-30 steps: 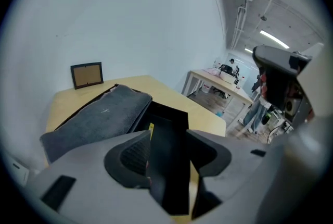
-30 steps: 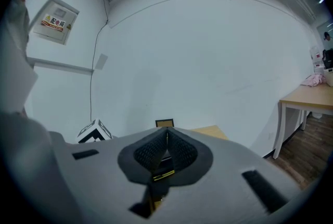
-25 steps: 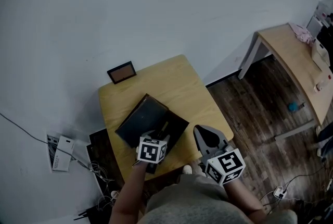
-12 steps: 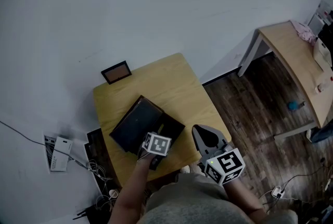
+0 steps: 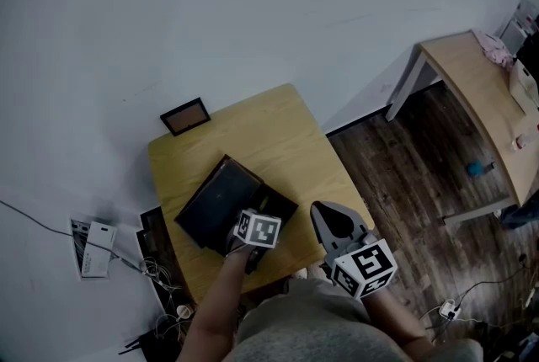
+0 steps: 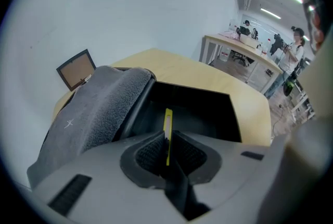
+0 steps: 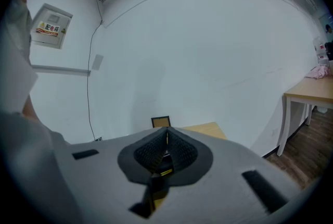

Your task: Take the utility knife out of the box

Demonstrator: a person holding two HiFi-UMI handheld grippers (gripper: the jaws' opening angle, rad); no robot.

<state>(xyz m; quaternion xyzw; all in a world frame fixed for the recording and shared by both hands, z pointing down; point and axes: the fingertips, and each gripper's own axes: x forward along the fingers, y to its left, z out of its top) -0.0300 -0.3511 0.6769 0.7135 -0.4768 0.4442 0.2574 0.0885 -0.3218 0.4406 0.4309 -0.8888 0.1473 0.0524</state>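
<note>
An open dark box [image 5: 227,199] lies on the small wooden table [image 5: 253,133], its grey-lined lid [image 6: 99,108] folded back to the left. In the left gripper view a thin yellow utility knife [image 6: 168,123] stands on edge in the black tray [image 6: 203,108]. My left gripper [image 6: 167,138] reaches down into the tray. Its jaws have just been closing and the pads now press on the knife. In the head view only the left gripper's marker cube [image 5: 257,230] shows over the box. My right gripper [image 5: 328,217] hovers off the table's near right corner, shut [image 7: 166,134] and holding nothing.
A small framed picture [image 5: 186,116] leans at the table's far edge against the white wall. A second wooden table [image 5: 480,91] stands at the right over dark floorboards. Cables and a white device [image 5: 97,247] lie on the floor at the left.
My left gripper has moved forward and down over the box's tray. The right gripper has barely shifted.
</note>
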